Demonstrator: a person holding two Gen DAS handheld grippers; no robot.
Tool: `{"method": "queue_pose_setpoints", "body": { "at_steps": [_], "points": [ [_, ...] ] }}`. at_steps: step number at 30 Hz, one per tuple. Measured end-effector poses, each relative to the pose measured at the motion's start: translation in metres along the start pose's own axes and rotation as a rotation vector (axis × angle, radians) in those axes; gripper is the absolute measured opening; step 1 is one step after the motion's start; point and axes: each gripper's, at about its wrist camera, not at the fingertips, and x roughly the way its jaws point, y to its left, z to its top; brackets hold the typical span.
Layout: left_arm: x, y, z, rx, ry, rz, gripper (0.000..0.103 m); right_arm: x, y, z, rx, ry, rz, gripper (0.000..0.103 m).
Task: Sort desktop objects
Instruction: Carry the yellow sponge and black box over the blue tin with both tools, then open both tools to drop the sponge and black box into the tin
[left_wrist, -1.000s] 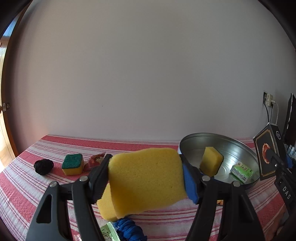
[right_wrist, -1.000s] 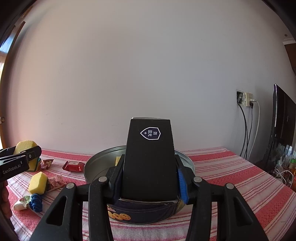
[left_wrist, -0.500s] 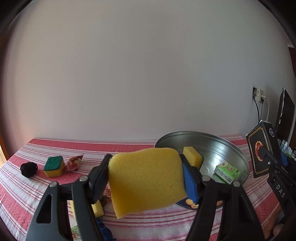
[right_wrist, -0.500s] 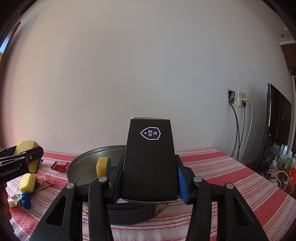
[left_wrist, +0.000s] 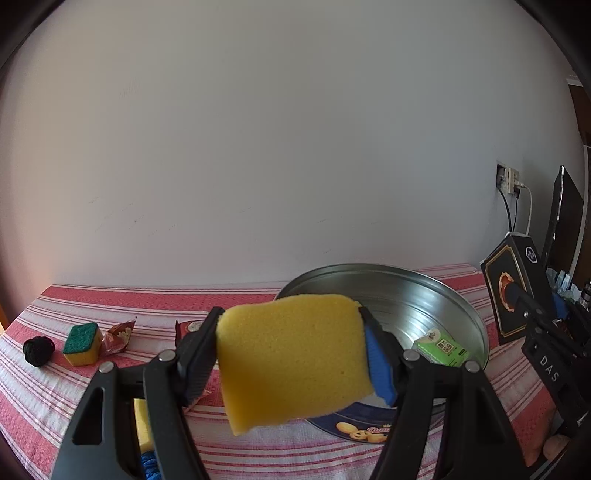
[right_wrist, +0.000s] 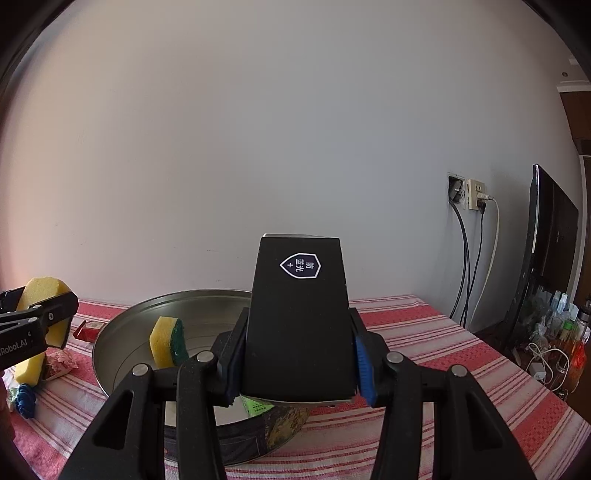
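The black box (right_wrist: 300, 325) has a small shield sign near its top with the Chinese words "防蓝光" and a plus mark, printed upside down. The left tool (right_wrist: 35, 325), seen from the right camera, shows white letters "Robot.AI" on its side. The right tool (left_wrist: 546, 354), seen from the left camera, shows the letters "DAS". The words on the round tin (left_wrist: 369, 432) are too small to read.

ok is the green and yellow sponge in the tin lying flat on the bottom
No: in the right wrist view the green-and-yellow sponge stands on edge, leaning against the inner wall of the round metal tin.
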Motion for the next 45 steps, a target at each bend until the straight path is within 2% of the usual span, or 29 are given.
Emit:
{"method": "queue_pose_setpoints", "body": {
  "at_steps": [9, 17, 26, 45],
  "points": [
    [0.012, -0.028, 0.005, 0.031, 0.007, -0.029, 0.07, 0.031, -0.016, 0.01, 0.047, 0.031, -0.001, 0.051],
    [0.032, -0.051, 0.002, 0.045, 0.059, -0.054, 0.07, 0.063, -0.008, 0.014, -0.003, 0.073, -0.008, 0.051],
    [0.041, -0.058, -0.002, 0.045, 0.082, -0.056, 0.07, 0.078, -0.008, 0.015, -0.013, 0.113, 0.004, 0.051],
    [0.058, -0.052, -0.003, 0.03, 0.127, -0.039, 0.07, 0.082, 0.008, 0.017, -0.058, 0.133, 0.04, 0.051]
  ]
}}
